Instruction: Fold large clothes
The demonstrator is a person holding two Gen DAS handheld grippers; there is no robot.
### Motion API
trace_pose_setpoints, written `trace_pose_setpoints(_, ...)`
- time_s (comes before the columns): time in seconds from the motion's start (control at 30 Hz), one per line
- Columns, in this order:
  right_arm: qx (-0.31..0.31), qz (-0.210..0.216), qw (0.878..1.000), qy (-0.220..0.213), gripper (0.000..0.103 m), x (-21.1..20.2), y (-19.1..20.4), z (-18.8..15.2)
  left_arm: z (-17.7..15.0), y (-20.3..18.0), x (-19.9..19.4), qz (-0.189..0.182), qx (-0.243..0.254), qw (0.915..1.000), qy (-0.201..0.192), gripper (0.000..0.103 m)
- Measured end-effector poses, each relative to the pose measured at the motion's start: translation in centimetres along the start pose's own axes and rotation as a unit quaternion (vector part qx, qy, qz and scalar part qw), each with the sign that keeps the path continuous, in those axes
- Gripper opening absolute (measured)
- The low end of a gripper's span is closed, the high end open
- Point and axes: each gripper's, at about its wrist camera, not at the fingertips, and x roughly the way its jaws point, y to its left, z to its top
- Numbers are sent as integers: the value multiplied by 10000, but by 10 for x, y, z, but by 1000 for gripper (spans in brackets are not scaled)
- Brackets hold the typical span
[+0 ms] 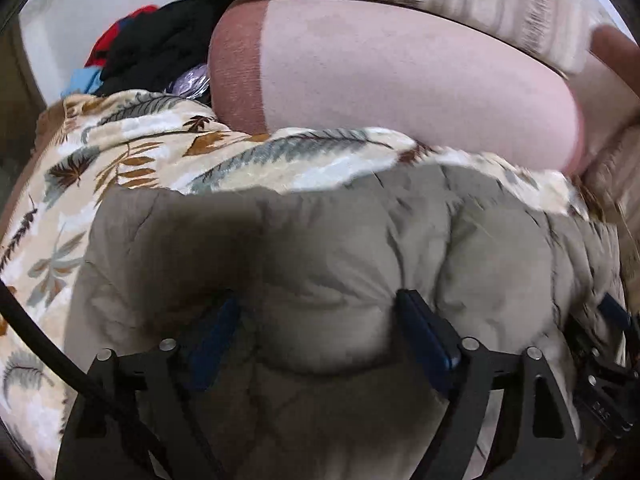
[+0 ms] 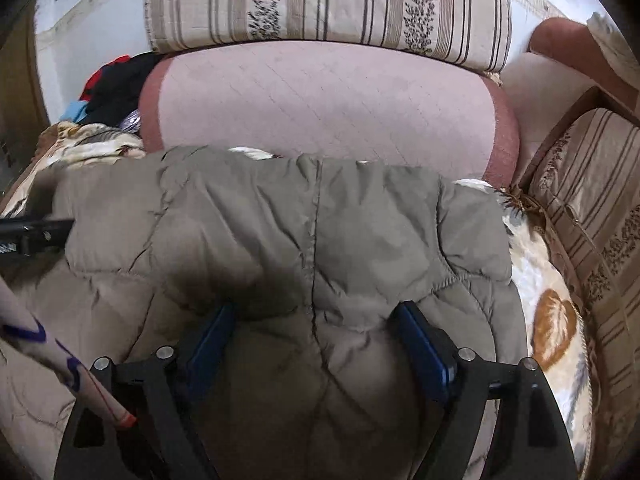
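A puffy olive quilted jacket (image 1: pixel 320 248) lies folded on a leaf-patterned blanket (image 1: pixel 132 148) spread over a sofa. In the left wrist view my left gripper (image 1: pixel 320 316) stands wide open low over the jacket. A soft bulge of the padding sits between its blue pads (image 1: pixel 420 324), which do not squeeze it. My right gripper (image 2: pixel 316 324) is just as wide open over the jacket (image 2: pixel 280 220), astride its centre seam, and grips nothing. Each gripper shows at the edge of the other's view: the right gripper (image 1: pixel 612 344) and the left gripper (image 2: pixel 36 232).
Behind the jacket lie a pink seat cushion (image 2: pixel 320 104) and a striped floral back cushion (image 2: pixel 328 4). A heap of black, red and blue clothes (image 1: pixel 156 48) is at the far left. A striped cushion (image 2: pixel 592 200) stands on the right. A pale sleeve with purple marks (image 2: pixel 48 344) crosses the lower left.
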Motion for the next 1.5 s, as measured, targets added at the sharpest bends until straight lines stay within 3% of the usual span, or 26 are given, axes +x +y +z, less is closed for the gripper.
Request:
trace_pose_setpoints(0.27,416,249,9988,104,97,61,-14,38,35,14,48,51,-152,9998,-121,95)
trace_pose_setpoints(0.5,991,763,9921,141,99,76,-31,33,37,17,54,-180,-231,9995,-109,96)
trace_pose_setpoints(0.6,855,429,9952,210,99,71,-25,34,36,24,39,-341,-299,9990,29,94)
trace_pose_setpoints(0.7,810,-105,9967,28,99,40,-24,33,26,42,2,-571,-437,9973,-119,94)
trace_pose_setpoints(0.9,947,1,9952,-236,99,-35,-42,-18,-25,98,-56,-231,-395,9974,-550,94)
trace_pose_setpoints(1.07,1096,-112,9939,-7,99,-61,-62,-85,-76,162,-39,-141,-1020,9946,-122,95)
trace_pose_setpoints(1.17,1238,-176,9918,263,99,-53,-73,-113,-90,187,-29,-456,-1473,9880,62,95)
trace_pose_setpoints(1.27,1582,-89,9869,300,99,-63,-83,-124,-96,189,-47,-426,-1622,9858,-36,95)
trace_pose_setpoints(1.5,1298,-136,9914,-67,99,-123,-66,-149,-131,169,-115,-180,-1044,9931,-494,95)
